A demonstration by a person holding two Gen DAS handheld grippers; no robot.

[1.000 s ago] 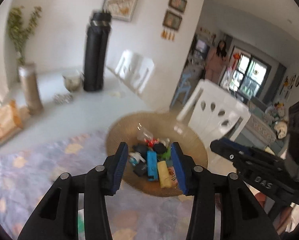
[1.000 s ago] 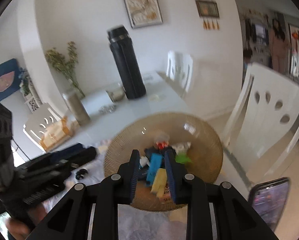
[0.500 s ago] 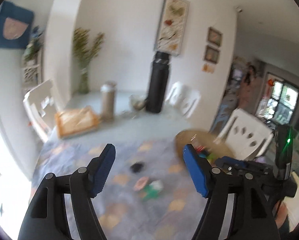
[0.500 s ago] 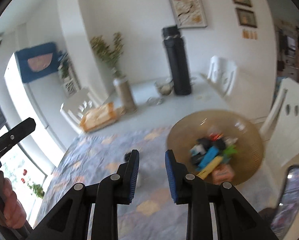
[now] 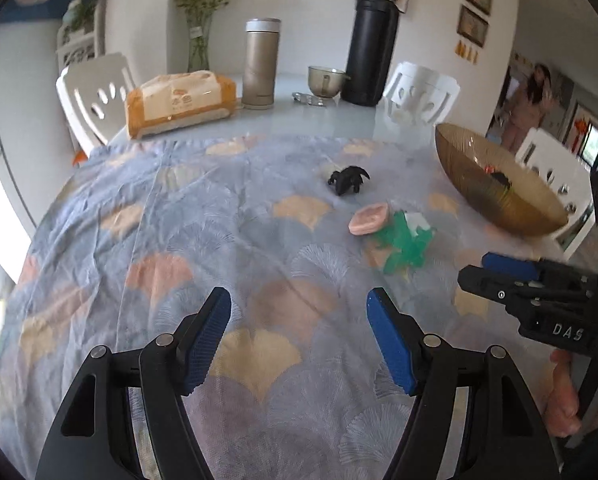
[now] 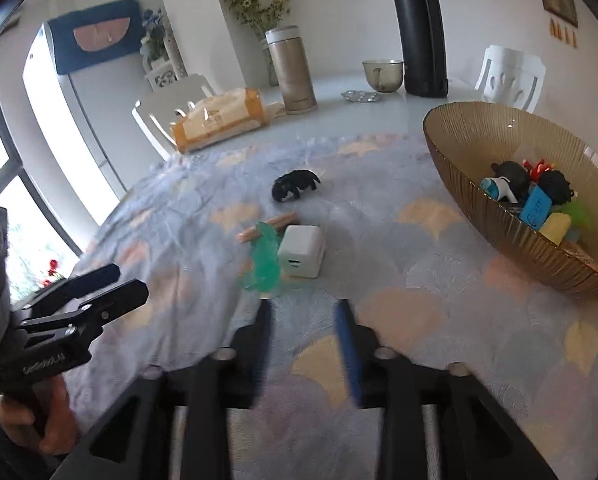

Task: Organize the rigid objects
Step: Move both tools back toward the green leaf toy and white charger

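On the patterned cloth lie a black toy animal (image 5: 347, 179) (image 6: 295, 185), a pink flat piece (image 5: 369, 218) (image 6: 266, 226), a green translucent toy (image 5: 405, 244) (image 6: 264, 259) and a white charger cube (image 6: 301, 251). An amber ribbed bowl (image 5: 495, 196) (image 6: 511, 232) at the right holds several small toys. My left gripper (image 5: 299, 332) is open over bare cloth, short of the toys. My right gripper (image 6: 305, 332) is blurred, its jaws opening with nothing between them, just in front of the charger. Each gripper also shows in the other's view: the right (image 5: 511, 276), the left (image 6: 99, 288).
At the table's far side stand a tall black flask (image 5: 373, 40) (image 6: 419, 28), a gold tumbler (image 5: 261, 64) (image 6: 293, 70), a glass cup (image 5: 326, 80) (image 6: 382, 75) and a wrapped bread loaf (image 5: 181, 100) (image 6: 219, 120). White chairs (image 5: 421, 92) ring the table. A hand (image 5: 565, 400) holds the right gripper.
Both grippers swung away from above the bowl and sank toward the cloth. The left jaws spread wider. The right jaws, shut before, now stand apart.
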